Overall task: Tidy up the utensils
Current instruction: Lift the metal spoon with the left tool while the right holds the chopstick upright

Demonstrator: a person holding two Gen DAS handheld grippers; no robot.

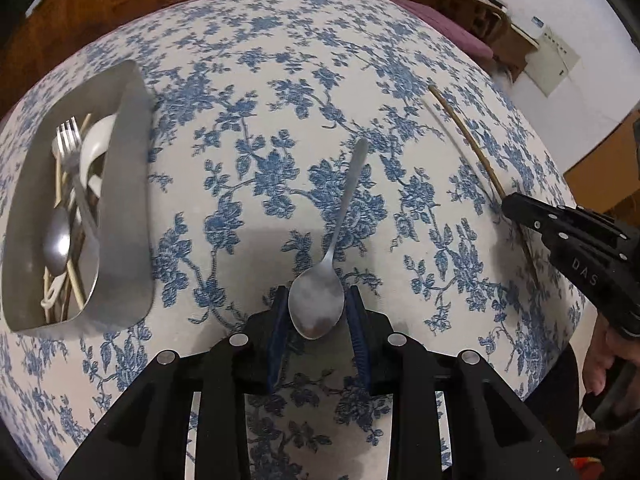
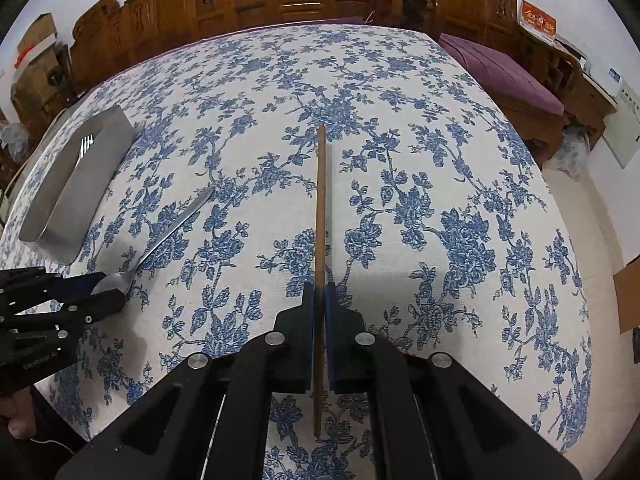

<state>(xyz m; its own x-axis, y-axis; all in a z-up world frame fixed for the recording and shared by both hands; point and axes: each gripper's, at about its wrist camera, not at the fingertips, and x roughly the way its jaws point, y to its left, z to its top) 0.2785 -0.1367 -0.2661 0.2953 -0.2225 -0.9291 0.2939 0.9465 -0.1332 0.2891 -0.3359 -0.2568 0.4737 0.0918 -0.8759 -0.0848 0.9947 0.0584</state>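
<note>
A metal spoon lies across the blue-flowered tablecloth. My left gripper is shut on the sides of its bowl, and the handle points away from me. In the right wrist view the same left gripper sits at the left with the spoon slanting up to the right. My right gripper is shut on a wooden chopstick, which runs straight ahead between the pads. From the left it shows as the right gripper on the chopstick. A metal tray holds a fork, a spoon, a white ceramic spoon and chopsticks.
The tray stands at the table's left edge. A carved wooden bench with a purple cushion runs along the far and right sides. Cardboard boxes are stacked at the far left. A person's hand holds the right tool.
</note>
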